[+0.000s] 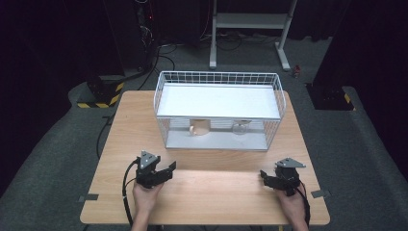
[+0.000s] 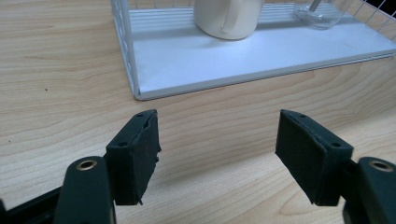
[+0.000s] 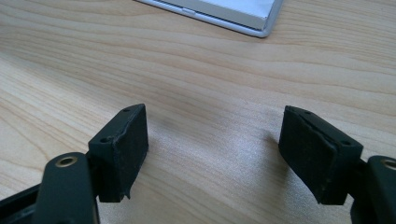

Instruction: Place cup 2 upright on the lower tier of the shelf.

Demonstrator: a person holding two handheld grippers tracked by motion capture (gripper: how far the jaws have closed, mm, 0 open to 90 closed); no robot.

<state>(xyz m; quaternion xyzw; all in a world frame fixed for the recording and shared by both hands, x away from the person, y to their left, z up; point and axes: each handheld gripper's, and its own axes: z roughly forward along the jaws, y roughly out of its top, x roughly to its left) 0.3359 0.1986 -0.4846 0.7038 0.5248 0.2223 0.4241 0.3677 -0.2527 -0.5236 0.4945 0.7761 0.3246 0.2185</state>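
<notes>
A white wire rack [image 1: 219, 108] with two shelves stands at the back of the wooden table [image 1: 207, 192]. On its lower shelf sit a cream mug [image 1: 199, 127] [image 2: 229, 18] and a clear glass [image 1: 239, 128] [image 2: 320, 13]. My left gripper [image 1: 169, 169] [image 2: 217, 144] rests near the table's front left, open, nothing between its jaws, pointing toward the rack's lower shelf [image 2: 243, 56]. My right gripper [image 1: 263, 176] [image 3: 215, 149] sits at the front right, open and empty over bare wood, with the rack's corner [image 3: 266, 21] ahead.
A person's hands hold both grippers from the table's front edge. Cables trail off the left side. Beyond the table stand a metal stand [image 1: 250, 29] and black bases with yellow-black tape [image 1: 98, 94] on the grey floor.
</notes>
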